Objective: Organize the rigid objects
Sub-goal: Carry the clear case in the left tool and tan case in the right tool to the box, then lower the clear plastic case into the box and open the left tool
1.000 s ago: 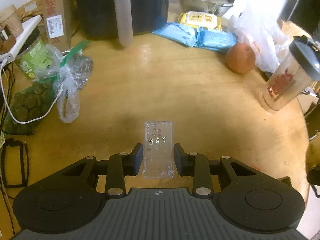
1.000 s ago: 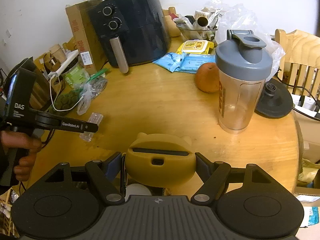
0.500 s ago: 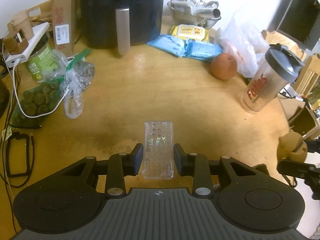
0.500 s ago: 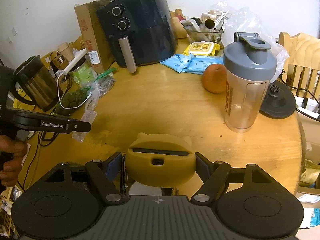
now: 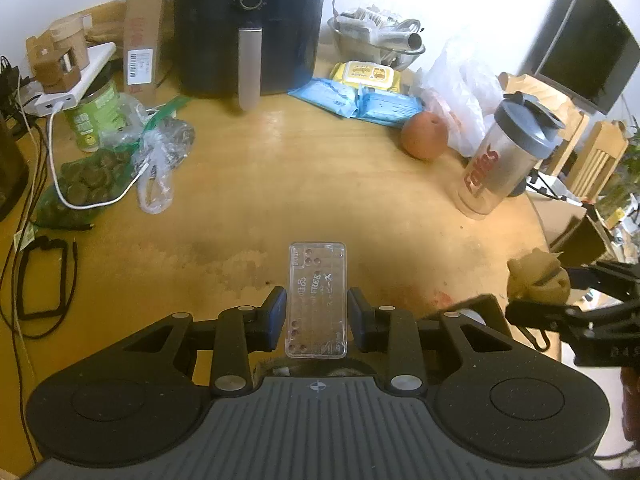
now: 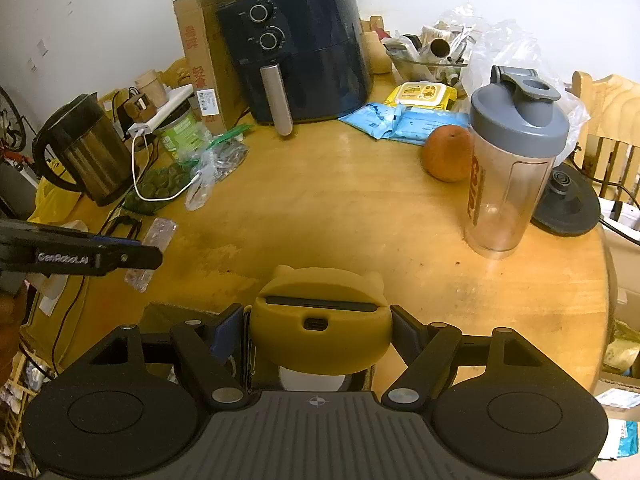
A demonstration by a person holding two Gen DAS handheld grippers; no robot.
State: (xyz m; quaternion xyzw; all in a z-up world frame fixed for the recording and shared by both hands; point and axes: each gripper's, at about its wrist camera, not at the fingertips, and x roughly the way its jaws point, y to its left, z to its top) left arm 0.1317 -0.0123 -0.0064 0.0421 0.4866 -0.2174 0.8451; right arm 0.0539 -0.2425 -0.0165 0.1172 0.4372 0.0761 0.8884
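Note:
My left gripper [image 5: 317,309] is shut on a clear plastic case [image 5: 316,280] with printed lettering, held flat above the wooden table [image 5: 280,168]. In the right wrist view that case [image 6: 160,232] pokes out past one of the left gripper's fingers [image 6: 120,258] at the left edge. My right gripper [image 6: 320,332] is shut on a yellow bear-shaped case [image 6: 320,312] with a slot on top, held over the table's near edge. The left wrist view shows that yellow case [image 5: 538,280] at far right.
A dark air fryer [image 6: 296,48] and a cardboard box stand at the back. A shaker bottle [image 6: 512,168], an orange [image 6: 446,152] and blue wipe packs [image 6: 400,122] sit on the right. A kettle [image 6: 84,148], food bags [image 5: 152,148] and cables crowd the left.
My left gripper has risen and drawn back with the clear case, so more of the table and the right gripper show. The right gripper has drifted slightly, grip unchanged.

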